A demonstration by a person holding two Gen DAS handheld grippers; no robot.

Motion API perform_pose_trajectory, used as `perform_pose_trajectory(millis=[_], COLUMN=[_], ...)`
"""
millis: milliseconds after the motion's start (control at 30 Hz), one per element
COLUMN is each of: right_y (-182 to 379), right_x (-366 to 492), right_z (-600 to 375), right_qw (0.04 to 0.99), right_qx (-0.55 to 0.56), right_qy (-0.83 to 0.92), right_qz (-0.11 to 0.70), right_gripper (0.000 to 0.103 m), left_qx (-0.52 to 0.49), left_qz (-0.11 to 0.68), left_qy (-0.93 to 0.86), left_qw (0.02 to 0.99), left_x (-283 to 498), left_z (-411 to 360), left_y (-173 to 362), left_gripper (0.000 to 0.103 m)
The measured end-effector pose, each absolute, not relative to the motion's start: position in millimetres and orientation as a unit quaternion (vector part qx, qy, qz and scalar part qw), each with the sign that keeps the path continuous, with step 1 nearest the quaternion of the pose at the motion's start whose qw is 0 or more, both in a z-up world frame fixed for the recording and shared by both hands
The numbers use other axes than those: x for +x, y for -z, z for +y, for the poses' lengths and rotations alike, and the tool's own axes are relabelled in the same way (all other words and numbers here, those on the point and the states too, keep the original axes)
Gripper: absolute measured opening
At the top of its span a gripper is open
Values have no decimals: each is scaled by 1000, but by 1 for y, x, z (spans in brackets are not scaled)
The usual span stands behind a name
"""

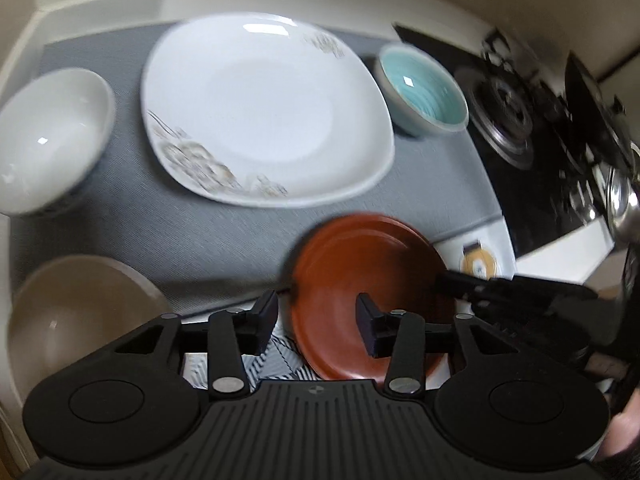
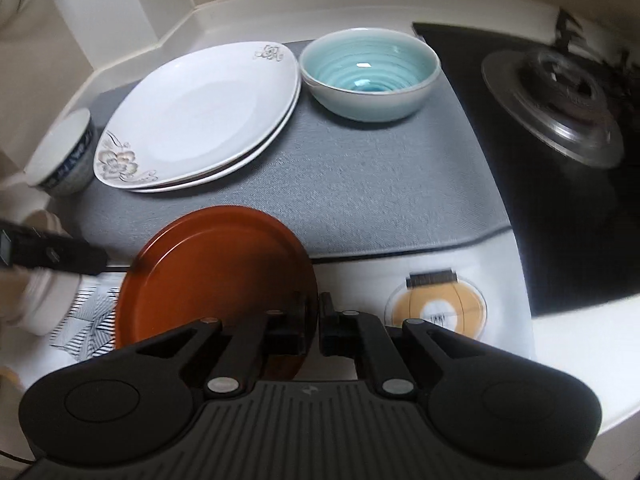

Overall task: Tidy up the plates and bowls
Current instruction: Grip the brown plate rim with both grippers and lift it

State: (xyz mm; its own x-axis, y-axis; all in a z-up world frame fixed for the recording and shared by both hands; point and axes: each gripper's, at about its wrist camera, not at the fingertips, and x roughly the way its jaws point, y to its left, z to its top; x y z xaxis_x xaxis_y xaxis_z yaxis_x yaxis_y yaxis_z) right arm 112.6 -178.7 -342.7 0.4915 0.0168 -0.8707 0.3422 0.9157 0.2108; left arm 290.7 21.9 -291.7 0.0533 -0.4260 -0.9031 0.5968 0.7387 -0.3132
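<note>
My right gripper point(image 2: 314, 322) is shut on the rim of a red-brown plate point(image 2: 208, 276) and holds it tilted above the counter's front edge. The same plate point(image 1: 360, 292) shows in the left wrist view, with the right gripper's fingers point(image 1: 460, 280) on its right rim. My left gripper point(image 1: 316, 320) is open and empty, its jaws standing on either side of the plate's left part. Two stacked white floral plates point(image 2: 196, 116) lie on the grey mat point(image 2: 360, 184), the top one point(image 1: 260, 108) large in the left wrist view. A turquoise bowl point(image 2: 368, 72) stands beside them point(image 1: 424, 92).
A white bowl with a blue pattern point(image 2: 64, 156) stands at the mat's left point(image 1: 48, 136). A beige bowl point(image 1: 76, 312) sits at the front left. A black gas hob point(image 2: 560, 120) with a burner fills the right. A striped cloth point(image 2: 88, 316) and a round yellow sticker point(image 2: 436, 308) lie at the front.
</note>
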Motion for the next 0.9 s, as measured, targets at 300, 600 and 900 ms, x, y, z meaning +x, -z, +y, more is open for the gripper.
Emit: perform_pose_trajectory(millis=[300, 600, 900], right_y=[343, 334, 353], right_x=[86, 85, 86], right_z=[-176, -175, -178], right_qw=[855, 874, 870], right_qx=[218, 209, 179], right_qy=[107, 101, 117], right_qz=[459, 427, 443], right_gripper=[62, 83, 30], left_qx=[90, 114, 150], left_qz=[630, 602, 557], left_qy=[322, 305, 283], left_qw=[701, 729, 766], left_x=[281, 274, 257], left_z=[4, -9, -8], left_y=[324, 333, 332], left_gripper=[57, 76, 37])
